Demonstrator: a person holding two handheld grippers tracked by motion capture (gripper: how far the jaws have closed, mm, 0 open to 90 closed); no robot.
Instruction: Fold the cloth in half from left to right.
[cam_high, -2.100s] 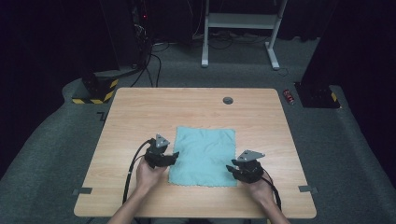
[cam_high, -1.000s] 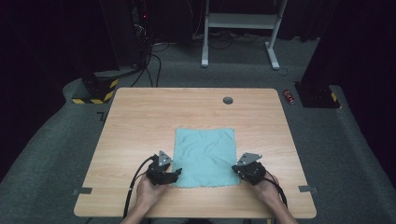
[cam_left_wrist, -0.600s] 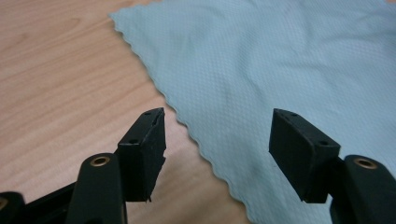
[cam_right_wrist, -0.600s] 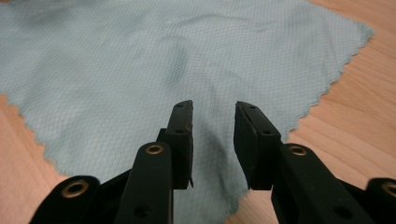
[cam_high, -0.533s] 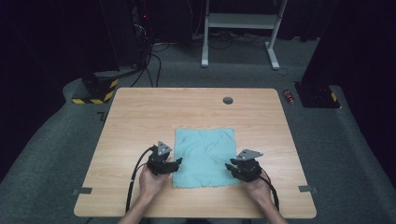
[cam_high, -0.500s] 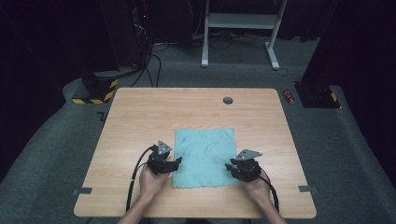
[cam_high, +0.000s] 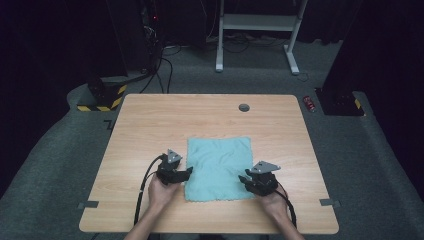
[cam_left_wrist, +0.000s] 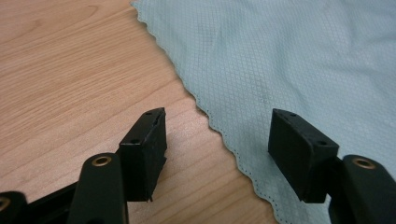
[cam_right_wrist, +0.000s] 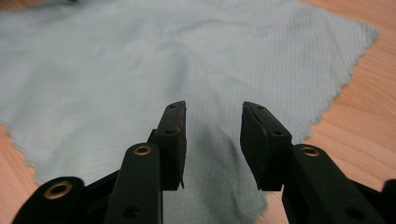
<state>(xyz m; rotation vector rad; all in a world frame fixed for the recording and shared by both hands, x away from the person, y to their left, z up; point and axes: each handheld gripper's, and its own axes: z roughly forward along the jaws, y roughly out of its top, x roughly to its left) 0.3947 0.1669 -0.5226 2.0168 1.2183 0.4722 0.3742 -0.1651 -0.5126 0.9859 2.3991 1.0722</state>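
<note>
Pale-blue square microfibre cloth (cam_high: 218, 168) is lying flat at the bench's (cam_high: 150, 125) 6 o'clock; I'm nudging both grippers, left (cam_left_wrist: 212, 140) and right (cam_right_wrist: 211, 126), back inward, fingers released, flanking its near corners for pinching.

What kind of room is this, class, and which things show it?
Probably a lab or workshop: a wooden table on grey carpet, cables trailing to dark equipment behind, and a hazard-striped base. Two handheld grippers flank a teal cloth.

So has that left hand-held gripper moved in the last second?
Yes. The left hand-held gripper has gone up the table, away from its near edge, along the blue cloth's left side.
</note>
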